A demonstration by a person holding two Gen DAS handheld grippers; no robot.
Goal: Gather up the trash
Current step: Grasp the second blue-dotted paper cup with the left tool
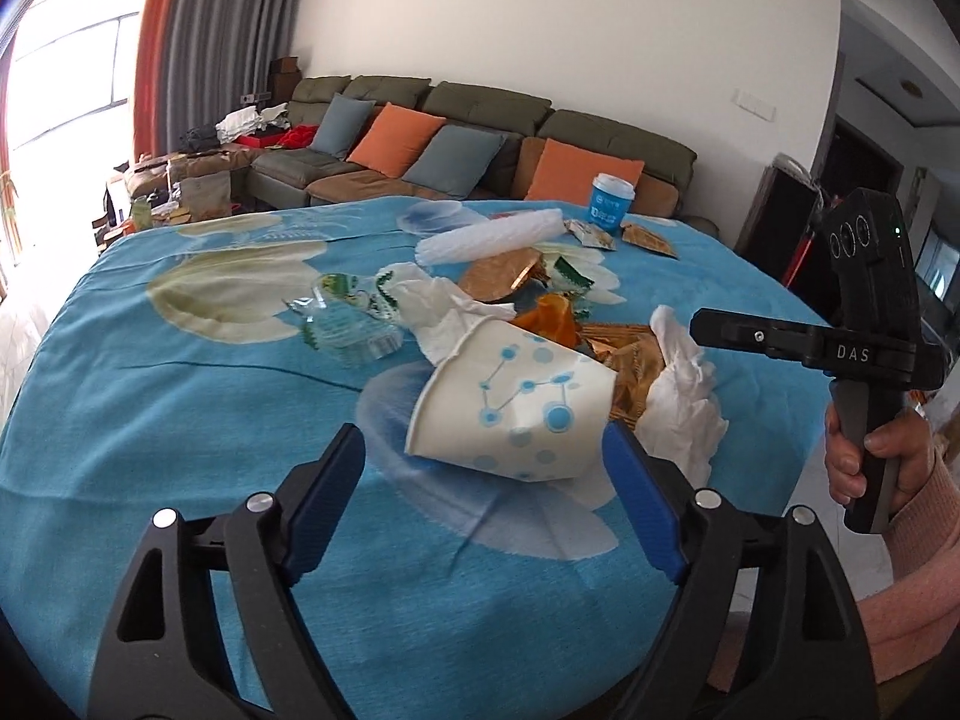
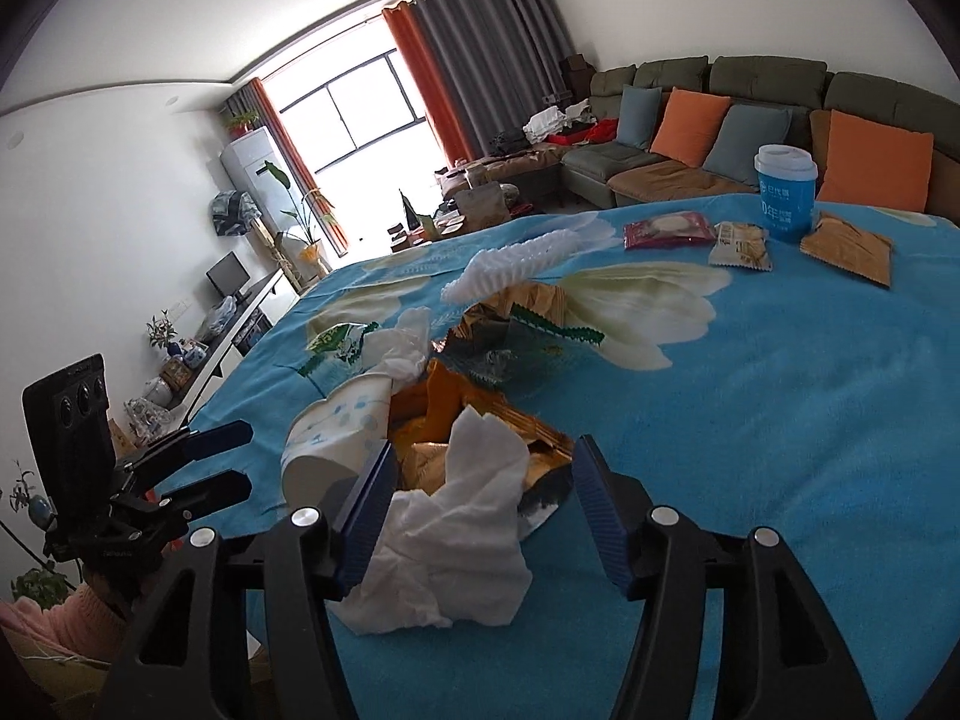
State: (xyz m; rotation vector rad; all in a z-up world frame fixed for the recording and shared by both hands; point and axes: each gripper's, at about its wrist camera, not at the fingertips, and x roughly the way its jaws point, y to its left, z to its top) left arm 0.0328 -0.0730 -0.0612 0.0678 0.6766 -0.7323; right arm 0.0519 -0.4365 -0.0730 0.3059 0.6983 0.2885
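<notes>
Both claws hang spread over the trash heap on the blue-clothed worktop [image 1: 180, 420], nothing gripped. The left claw [image 1: 483, 504] frames the tipped paper cup [image 1: 516, 402]; the right claw [image 2: 483, 516] straddles a crumpled tissue [image 2: 456, 546]. Next, each likely must drop and close. Gold wrappers [image 2: 480, 438] crowd beneath both, and an upright blue cup [image 2: 786, 192] stands well apart.

A blue floral cloth [image 1: 180, 420] covers the tabletop. Behind it stands a long olive-green sofa [image 1: 480, 102] with orange cushions [image 1: 396, 138] and grey-blue cushions [image 1: 453, 159]. Grey and orange curtains [image 2: 474, 54] frame a bright window [image 2: 354, 114], near a white standing air conditioner [image 2: 255, 171].
</notes>
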